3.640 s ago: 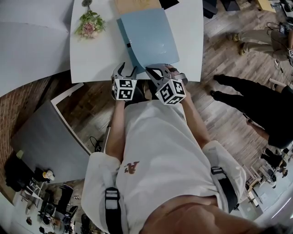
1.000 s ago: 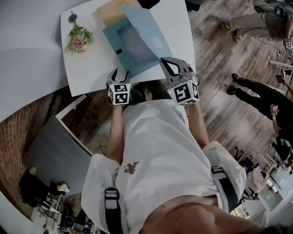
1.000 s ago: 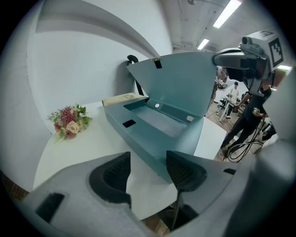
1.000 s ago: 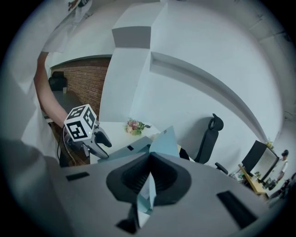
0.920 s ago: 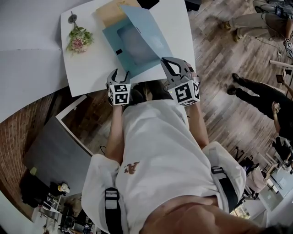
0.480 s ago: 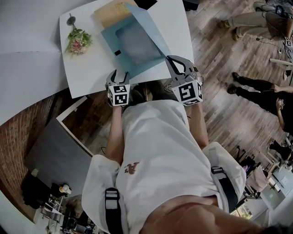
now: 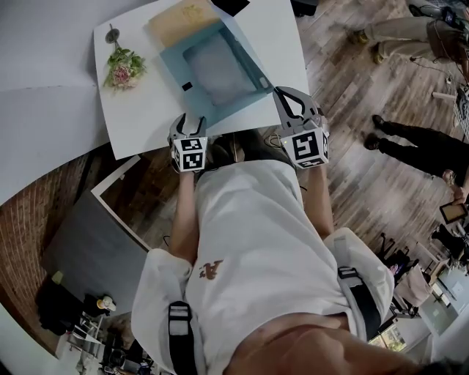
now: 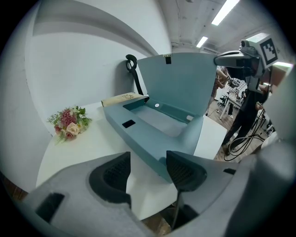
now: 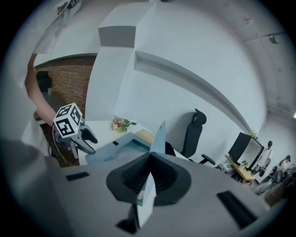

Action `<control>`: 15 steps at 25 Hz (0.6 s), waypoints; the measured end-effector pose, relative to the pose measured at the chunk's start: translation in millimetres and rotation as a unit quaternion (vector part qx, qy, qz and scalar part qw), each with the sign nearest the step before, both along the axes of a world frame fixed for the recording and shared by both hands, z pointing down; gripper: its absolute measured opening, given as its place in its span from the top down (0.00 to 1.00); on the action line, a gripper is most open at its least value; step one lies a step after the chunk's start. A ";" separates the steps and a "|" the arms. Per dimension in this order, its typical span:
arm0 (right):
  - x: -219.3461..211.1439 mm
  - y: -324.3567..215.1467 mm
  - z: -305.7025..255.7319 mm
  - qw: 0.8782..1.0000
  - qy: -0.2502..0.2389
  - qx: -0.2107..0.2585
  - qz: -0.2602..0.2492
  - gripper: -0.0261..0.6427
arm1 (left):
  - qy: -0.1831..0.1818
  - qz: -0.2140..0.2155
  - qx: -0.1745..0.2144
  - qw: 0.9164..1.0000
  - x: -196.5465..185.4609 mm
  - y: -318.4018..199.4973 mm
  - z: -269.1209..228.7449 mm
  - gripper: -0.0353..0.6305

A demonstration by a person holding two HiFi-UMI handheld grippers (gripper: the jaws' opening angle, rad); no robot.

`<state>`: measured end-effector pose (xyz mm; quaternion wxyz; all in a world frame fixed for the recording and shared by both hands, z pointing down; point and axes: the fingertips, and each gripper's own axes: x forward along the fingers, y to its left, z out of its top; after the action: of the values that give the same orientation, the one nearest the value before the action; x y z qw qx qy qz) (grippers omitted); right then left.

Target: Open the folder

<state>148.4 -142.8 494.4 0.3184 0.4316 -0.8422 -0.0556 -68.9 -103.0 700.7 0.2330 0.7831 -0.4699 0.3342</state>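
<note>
While the right gripper (image 7: 283, 94) is shut tight on the cover (image 7: 248, 45) of the blue folder (image 7: 214, 67), that thin cover stands up on its edge. It is squeezed flat between the two dark pads (image 9: 129, 178).

The left gripper (image 7: 192, 119) is open, and nothing is between its jaws. It sits at the near edge of the white table (image 7: 139, 117). The folder's near corner is just in front of it.

The folder lies open on the near right part of the table. Its far end rests on a tan book (image 7: 179, 15). A bunch of flowers (image 7: 121, 69) lies well apart on the left, with bare table in between.

The table's right edge is close beside the raised cover. Past it is wooden floor (image 7: 352, 146), where people (image 7: 421, 150) stand. A black chair (image 9: 194, 127) is behind the table.
</note>
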 end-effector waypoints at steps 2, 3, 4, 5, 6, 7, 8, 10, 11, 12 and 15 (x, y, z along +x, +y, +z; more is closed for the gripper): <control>3.2 -1.6 -0.2 1.000 -0.005 0.001 0.004 0.95 | 0.000 0.000 0.000 1.000 0.4 -0.3 -0.5 0.57; 5.6 -2.3 -0.2 1.000 -0.004 0.001 0.007 0.95 | 0.001 0.001 0.001 1.000 0.7 -0.5 -0.8 0.57; 8.1 -3.0 -0.3 1.000 -0.004 0.001 0.010 0.95 | 0.002 0.000 0.000 1.000 1.0 -0.5 -0.9 0.57; 9.9 -3.7 -0.3 1.000 -0.005 0.001 0.013 0.95 | 0.002 0.000 0.000 1.000 1.1 -0.4 -0.9 0.57; 11.5 -4.4 -0.4 1.000 -0.006 0.001 0.015 0.95 | 0.003 0.000 0.000 1.000 1.0 -0.3 -1.0 0.57; 13.7 -5.1 -0.6 1.000 -0.005 0.001 0.018 0.95 | 0.003 0.000 0.000 1.000 0.9 -0.3 -1.1 0.57; 16.3 -5.7 -0.5 1.000 -0.003 0.000 0.022 0.95 | 0.003 0.000 0.000 1.000 0.7 -0.2 -1.1 0.57; 21.7 -6.0 1.1 1.000 -0.001 -0.004 0.031 0.95 | 0.002 0.001 -0.001 1.000 0.2 0.2 -1.1 0.57; 24.0 -6.1 1.9 0.999 -0.002 -0.006 0.034 0.95 | 0.002 0.001 -0.001 1.000 0.0 0.4 -1.2 0.57; 25.8 -6.7 2.1 0.999 -0.003 -0.006 0.037 0.95 | 0.002 0.001 -0.001 1.000 -0.1 0.4 -1.3 0.57; 31.6 -8.6 1.1 0.999 0.001 -0.004 0.045 0.95 | 0.000 0.001 0.000 1.000 -0.6 0.4 -1.8 0.57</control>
<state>180.1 -151.4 495.5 0.3228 0.4676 -0.8220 -0.0381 -69.6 -102.6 698.9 0.2330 0.7834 -0.4690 0.3346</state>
